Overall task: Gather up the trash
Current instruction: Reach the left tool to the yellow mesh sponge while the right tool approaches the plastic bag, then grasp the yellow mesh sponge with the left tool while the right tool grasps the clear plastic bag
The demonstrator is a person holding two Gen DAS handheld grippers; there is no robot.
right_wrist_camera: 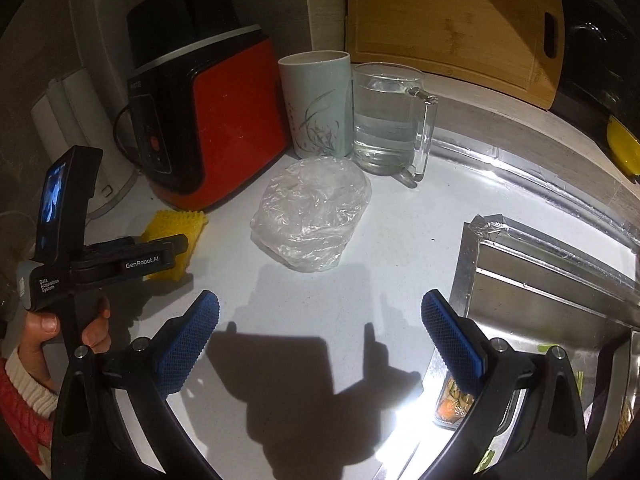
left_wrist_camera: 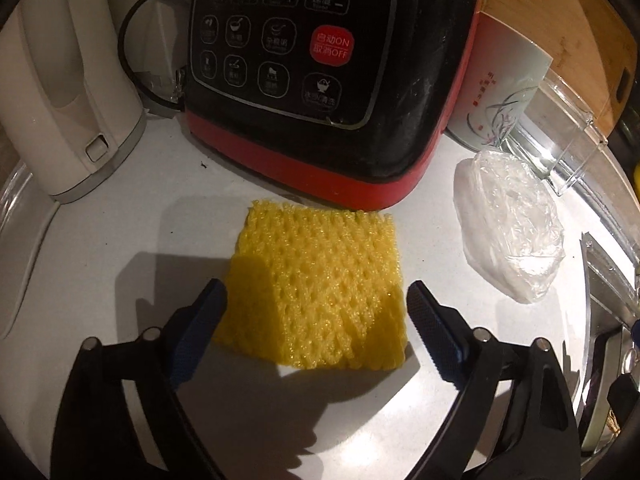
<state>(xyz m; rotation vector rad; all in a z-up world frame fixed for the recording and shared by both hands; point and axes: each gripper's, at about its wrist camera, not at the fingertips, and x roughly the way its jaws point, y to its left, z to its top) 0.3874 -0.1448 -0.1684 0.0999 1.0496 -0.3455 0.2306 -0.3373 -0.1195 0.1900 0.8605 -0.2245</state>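
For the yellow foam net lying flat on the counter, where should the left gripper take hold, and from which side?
Grip the foam net across its near half, coming down from above. It lies flat and thin, and the open left gripper already straddles its side edges, so closing should bunch the soft mesh between the pads. The appliance blocks the far edge.

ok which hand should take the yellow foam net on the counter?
Left. The left gripper already straddles the yellow foam net, jaws open on either side of it. The right gripper faces the crumpled clear plastic bag instead, with bare counter between its jaws.
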